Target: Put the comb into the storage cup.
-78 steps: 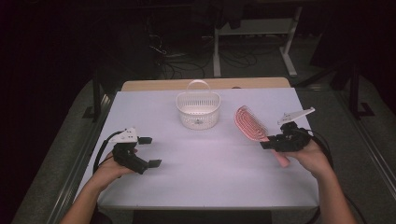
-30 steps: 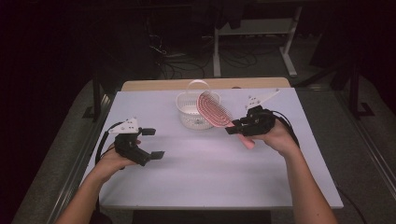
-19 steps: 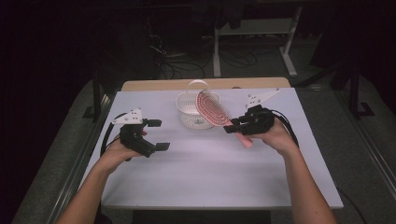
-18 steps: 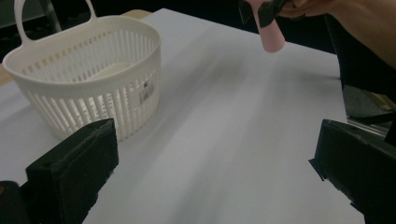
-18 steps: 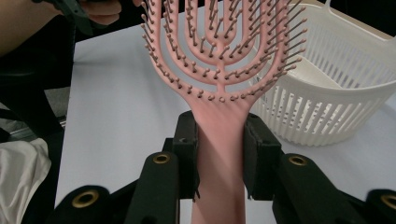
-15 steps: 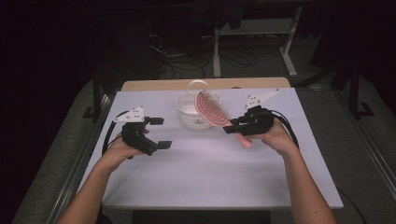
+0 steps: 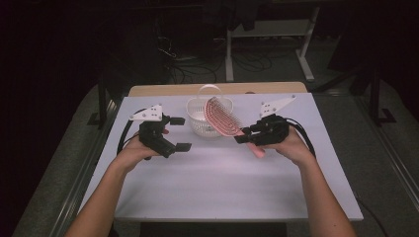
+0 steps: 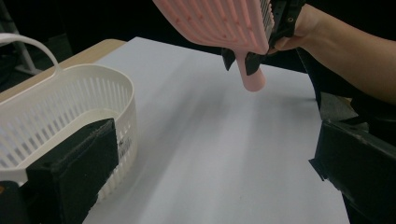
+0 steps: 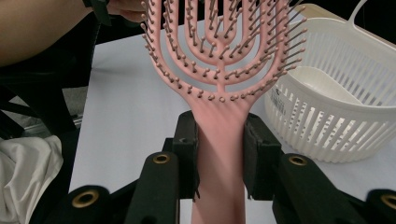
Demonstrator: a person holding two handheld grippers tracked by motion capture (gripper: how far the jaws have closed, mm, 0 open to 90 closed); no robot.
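Right hand-held gripper (image 7: pixel 243 137) pinching pink hairbrush (image 7: pixel 221 116) handle, brush now carried over white basket (image 7: pixel 198 123) near bench far edge; left hand-held gripper (image 7: pixel 174 133), spread, closing in.

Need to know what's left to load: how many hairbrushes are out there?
1. The pink hairbrush is clamped by its handle in the right hand-held gripper, its head raised over the white basket. The basket's floor is partly hidden.
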